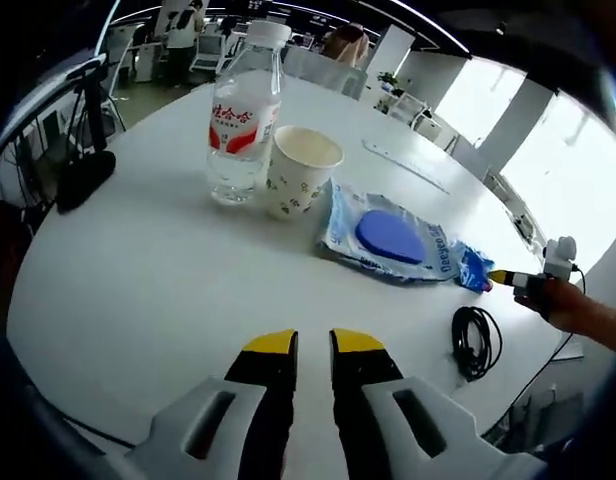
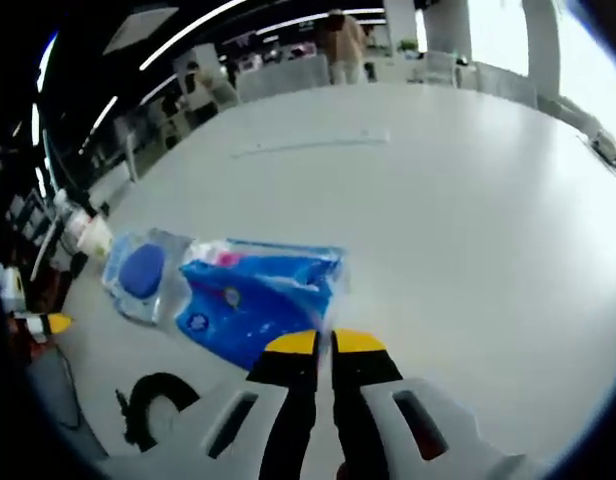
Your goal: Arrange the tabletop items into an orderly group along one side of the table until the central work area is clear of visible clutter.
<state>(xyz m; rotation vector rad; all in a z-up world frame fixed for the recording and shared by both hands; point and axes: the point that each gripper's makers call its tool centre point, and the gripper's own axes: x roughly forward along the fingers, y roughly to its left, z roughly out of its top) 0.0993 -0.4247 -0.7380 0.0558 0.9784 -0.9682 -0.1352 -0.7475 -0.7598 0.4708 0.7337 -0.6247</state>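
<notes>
Water bottle (image 1: 244, 112) stands upright on the white counter (image 1: 138, 290), red label, white cap on. Paper cup (image 1: 301, 171) upright just beside it, touching or nearly so, looks empty. Next along: clear plastic pouch (image 1: 388, 240) lying flat with a blue round disc inside; its blue end points to the counter edge. Coiled black cable (image 1: 476, 340) lies near that edge, apart from the pouch. These sit in a loose row across the counter.

Left tool (image 1: 313, 345): yellow-tipped jaws close together, narrow gap, nothing between them, hovering over bare counter short of the cup and pouch.

Right tool (image 2: 325, 343): jaws nearly together at the edge of the blue plastic bag (image 2: 253, 295); I cannot tell whether the film is pinched. In the right gripper view the pouch with the disc (image 2: 143, 272) lies touching the bag, the cable (image 2: 153, 405) sits nearer the camera, the cup (image 2: 93, 237) is further off.

In the left gripper view the right tool's yellow tip (image 1: 533, 283) shows at the pouch's blue end, a hand behind it.

Thin flat strip (image 1: 403, 160) lies farther out on the counter.
</notes>
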